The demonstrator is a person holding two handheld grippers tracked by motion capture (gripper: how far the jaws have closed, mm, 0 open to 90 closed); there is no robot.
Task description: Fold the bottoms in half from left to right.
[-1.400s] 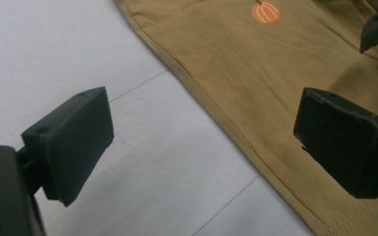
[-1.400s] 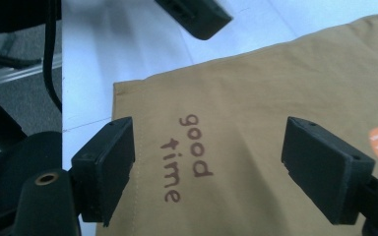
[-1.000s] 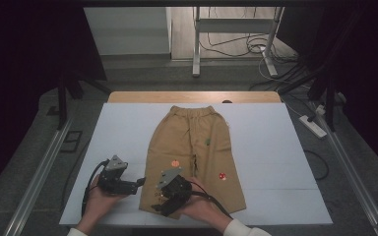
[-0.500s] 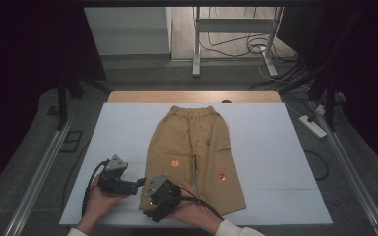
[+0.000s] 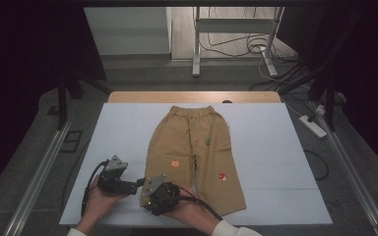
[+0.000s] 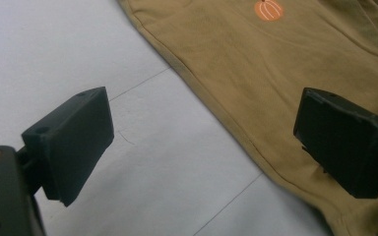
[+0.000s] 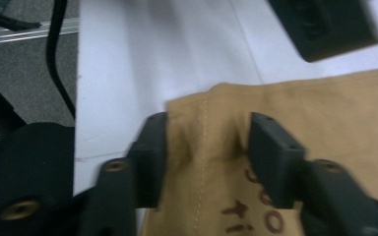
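Tan child's trousers point(image 5: 192, 147) lie flat on the white table cover point(image 5: 275, 147), waistband at the far end, with small pumpkin point(image 6: 268, 9) and mushroom patches. My left gripper point(image 5: 137, 184) rests open beside the outer edge of the left leg; its jaws point(image 6: 211, 132) straddle bare cover and the trouser seam point(image 6: 285, 64). My right gripper point(image 5: 150, 199) sits at the bottom hem corner of that leg. Its jaws point(image 7: 206, 147) have just been closing, and the hem cloth point(image 7: 325, 113) wrinkles between them, still with a wide gap. One left jaw point(image 7: 325, 27) shows beyond the hem.
Metal rails point(image 5: 39, 177) run along both table sides. A white power strip point(image 5: 312, 125) lies at the right, and a stand's legs point(image 5: 197, 44) with cables are on the floor behind. A wooden edge point(image 5: 192, 97) borders the far end.
My right gripper has shifted left from over the left leg to its bottom hem corner, close to the left gripper. The left gripper and the trousers have stayed put.
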